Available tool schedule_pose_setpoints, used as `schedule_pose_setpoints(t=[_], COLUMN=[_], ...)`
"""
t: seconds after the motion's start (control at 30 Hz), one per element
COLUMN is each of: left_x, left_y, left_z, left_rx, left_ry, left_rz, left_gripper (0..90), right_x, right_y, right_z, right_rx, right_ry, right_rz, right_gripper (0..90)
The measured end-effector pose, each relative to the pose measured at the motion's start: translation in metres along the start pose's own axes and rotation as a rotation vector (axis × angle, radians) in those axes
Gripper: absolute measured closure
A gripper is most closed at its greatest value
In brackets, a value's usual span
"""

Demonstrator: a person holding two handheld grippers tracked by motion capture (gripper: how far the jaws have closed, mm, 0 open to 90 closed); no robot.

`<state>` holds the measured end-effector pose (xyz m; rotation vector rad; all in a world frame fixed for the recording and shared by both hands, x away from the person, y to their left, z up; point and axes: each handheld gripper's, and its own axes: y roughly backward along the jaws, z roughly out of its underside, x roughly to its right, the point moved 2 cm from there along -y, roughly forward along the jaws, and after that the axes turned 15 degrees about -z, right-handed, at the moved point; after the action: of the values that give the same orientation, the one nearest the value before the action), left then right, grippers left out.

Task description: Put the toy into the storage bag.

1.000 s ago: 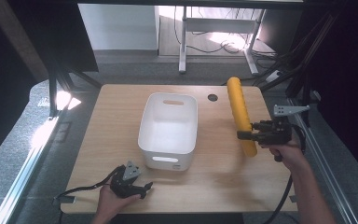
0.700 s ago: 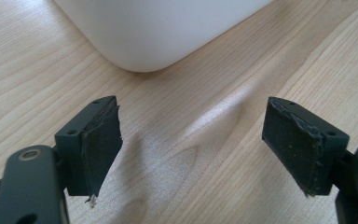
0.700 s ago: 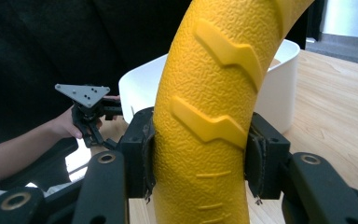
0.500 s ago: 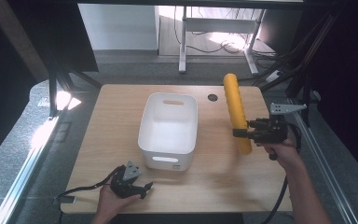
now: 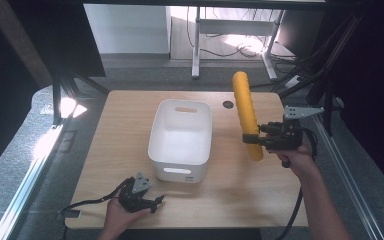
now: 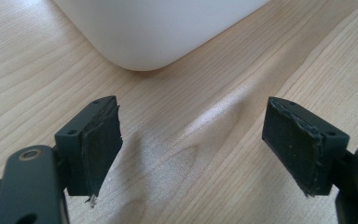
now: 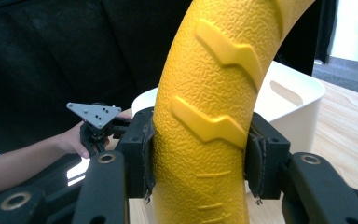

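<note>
A long yellow textured roller (image 5: 245,114) hangs above the table's right side, its far end tilted up. My right gripper (image 5: 254,136) is shut on its lower part; in the right gripper view the pads (image 7: 148,158) press both sides of the yellow roller (image 7: 209,116). A white bin (image 5: 181,139) stands mid-table with nothing visible inside. My left gripper (image 5: 156,202) rests near the front edge, left of centre, open. In the left gripper view its pads (image 6: 98,144) stand wide apart over bare wood, facing a corner of the bin (image 6: 154,28).
The wooden table (image 5: 230,190) has a dark round hole (image 5: 228,104) at the back. Metal rails (image 5: 350,175) flank both sides. A cable (image 5: 87,205) trails left from the left gripper. Beyond the table stand desk legs and floor cables.
My right gripper has carried the yellow roller left and slightly up, closer to the bin. The left gripper has stayed where it was.
</note>
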<state>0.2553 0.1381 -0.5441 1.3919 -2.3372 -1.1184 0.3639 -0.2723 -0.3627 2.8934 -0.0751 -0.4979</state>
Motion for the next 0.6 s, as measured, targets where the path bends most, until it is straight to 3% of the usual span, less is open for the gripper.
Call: schedule_pose_setpoints(t=[0.6], left_x=[0.000], left_y=[0.000], left_z=[0.000], left_rx=[0.002], left_ry=[0.005], left_rz=[0.002], left_gripper=[19.7], right_x=[-0.008], right_y=[-0.024], right_z=[-0.024], right_rx=[0.001], right_ry=[0.051], right_rz=[-0.019], right_gripper=[51.3])
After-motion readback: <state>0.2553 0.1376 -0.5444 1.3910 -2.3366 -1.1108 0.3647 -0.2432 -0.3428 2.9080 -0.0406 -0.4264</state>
